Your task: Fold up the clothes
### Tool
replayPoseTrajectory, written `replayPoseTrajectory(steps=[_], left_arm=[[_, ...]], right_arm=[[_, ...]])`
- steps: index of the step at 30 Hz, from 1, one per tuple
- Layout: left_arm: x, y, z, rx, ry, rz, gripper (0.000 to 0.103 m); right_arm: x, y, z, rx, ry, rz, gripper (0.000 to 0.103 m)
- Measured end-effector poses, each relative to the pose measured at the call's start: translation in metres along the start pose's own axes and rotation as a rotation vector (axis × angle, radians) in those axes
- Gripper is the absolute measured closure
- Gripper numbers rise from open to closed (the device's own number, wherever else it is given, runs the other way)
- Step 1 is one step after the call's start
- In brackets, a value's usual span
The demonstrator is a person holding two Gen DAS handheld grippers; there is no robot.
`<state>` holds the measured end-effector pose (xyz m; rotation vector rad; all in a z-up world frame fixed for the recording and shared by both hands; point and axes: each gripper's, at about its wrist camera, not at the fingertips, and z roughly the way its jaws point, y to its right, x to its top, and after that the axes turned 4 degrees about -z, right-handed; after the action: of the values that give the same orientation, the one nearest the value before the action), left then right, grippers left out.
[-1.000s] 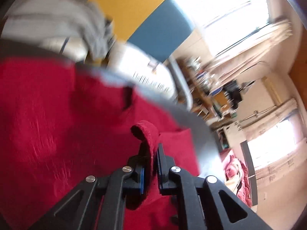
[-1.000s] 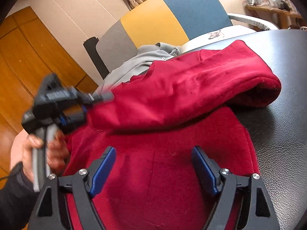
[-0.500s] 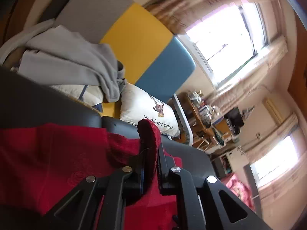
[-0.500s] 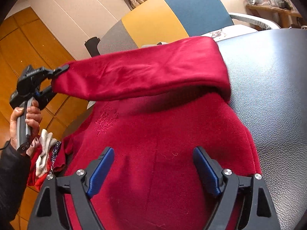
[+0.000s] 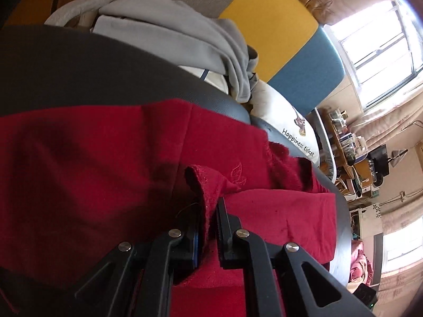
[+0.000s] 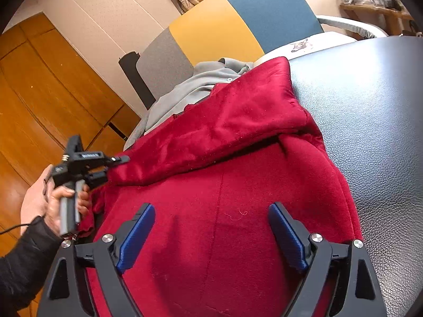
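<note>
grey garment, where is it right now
In the right wrist view the grey garment lies heaped on the chair seat, just beyond the far edge of the red garment.

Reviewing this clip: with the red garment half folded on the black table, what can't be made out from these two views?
- Left wrist view: the left gripper pads, buried in the pinched fold of the red garment.
- Right wrist view: the garment's near hem, cut off by the frame and the open right gripper.
- Both views: the grey garment, partly behind the red one.

The white pillow [image 5: 285, 121] reads "Happiness ticket" in black script.
</note>
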<state>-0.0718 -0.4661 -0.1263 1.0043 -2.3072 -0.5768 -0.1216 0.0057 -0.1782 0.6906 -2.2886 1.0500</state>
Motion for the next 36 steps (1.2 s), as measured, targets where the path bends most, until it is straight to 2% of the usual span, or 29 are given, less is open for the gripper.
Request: replayPoseTrajectory(steps=[4,7,11,14,16,18,20,23,27,29,30,31,34,36], left_arm=[[-0.004,0.006,0.0,0.01,-0.009,0.071,0.095],[-0.007,0.009,-0.003,0.005,-0.002,0.103,0.094],[-0.007,0.007,-0.013,-0.035,0.025,0.105,0.094],[-0.007,0.01,-0.023,-0.059,0.054,0.127,0.094],[-0.005,0.016,-0.028,-0.072,0.078,0.146,0.094],[-0.003,0.02,-0.033,-0.087,0.104,0.159,0.094],[0.002,0.022,-0.033,-0.098,0.112,0.149,0.094],[0.009,0.021,-0.02,-0.066,0.098,0.117,0.091],[0.013,0.007,0.011,0.04,0.03,0.052,0.091],[0.012,0.003,0.003,0.058,0.06,0.023,0.091],[0.011,0.001,-0.002,0.064,0.08,0.01,0.089],[0.011,-0.001,-0.008,0.07,0.1,-0.004,0.088],[0.005,0.005,-0.03,0.107,0.193,0.042,0.085],[-0.004,0.018,-0.031,0.089,0.197,0.116,0.084]], right_arm=[[0.03,0.009,-0.012,-0.115,0.059,-0.035,0.026],[0.068,0.026,-0.005,-0.201,0.067,-0.052,0.03],[0.115,0.048,0.041,-0.273,-0.038,-0.078,0.034],[0.129,0.056,0.07,-0.296,-0.1,-0.076,0.049],[0.133,0.058,0.082,-0.315,-0.121,-0.082,0.07],[0.134,0.048,0.083,-0.313,-0.113,-0.108,0.08],[0.132,0.039,0.075,-0.339,-0.084,-0.144,0.086],[0.126,0.043,0.069,-0.398,-0.065,-0.147,0.086],[0.12,0.058,0.069,-0.438,-0.058,-0.087,0.085],[0.118,0.063,0.065,-0.446,-0.043,-0.051,0.072],[0.118,0.066,0.062,-0.449,-0.036,-0.036,0.058],[0.118,0.069,0.059,-0.454,-0.032,-0.022,0.05],[0.12,0.061,0.049,-0.494,-0.001,-0.056,0.044],[0.122,0.044,0.041,-0.495,0.042,-0.13,0.044]])
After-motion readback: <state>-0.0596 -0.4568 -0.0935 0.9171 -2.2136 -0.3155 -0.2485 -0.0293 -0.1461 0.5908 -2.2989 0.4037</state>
